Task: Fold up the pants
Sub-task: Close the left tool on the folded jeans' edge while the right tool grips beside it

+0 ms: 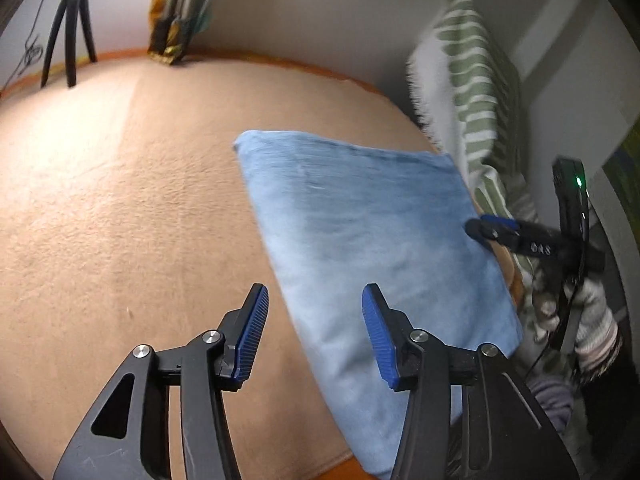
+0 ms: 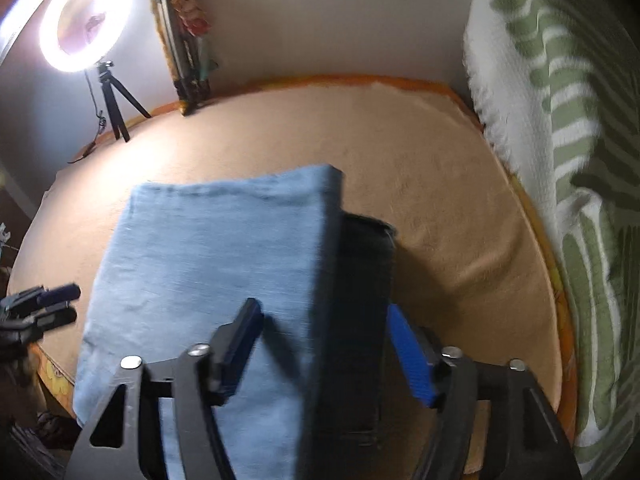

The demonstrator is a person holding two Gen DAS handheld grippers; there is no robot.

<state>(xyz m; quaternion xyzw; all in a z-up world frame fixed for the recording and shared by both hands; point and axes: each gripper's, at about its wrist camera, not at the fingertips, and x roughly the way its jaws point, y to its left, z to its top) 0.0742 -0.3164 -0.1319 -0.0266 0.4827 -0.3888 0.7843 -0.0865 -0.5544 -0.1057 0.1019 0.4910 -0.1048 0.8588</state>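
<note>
The light blue pants (image 1: 360, 220) lie folded into a thick rectangle on a tan blanket (image 1: 120, 200). My left gripper (image 1: 315, 294) is open over the pants' near left edge, and nothing sits between its pads. In the right wrist view, the pants (image 2: 212, 260) fill the centre, with a dark layer (image 2: 364, 280) showing under their right side. My right gripper (image 2: 322, 308) is open above that right edge, and its pads are off the cloth. The left wrist view shows the right gripper (image 1: 480, 228) at the pants' far right edge. The left gripper (image 2: 60, 300) appears beside their left edge.
A ring light (image 2: 86, 20) on a small tripod (image 1: 70, 40) stands at the back left of the bed. A patterned bundle (image 2: 188, 40) leans on the wall. A green-striped white blanket (image 2: 560, 160) is piled along the right side. A striped sleeve (image 1: 596, 332) is behind the right gripper.
</note>
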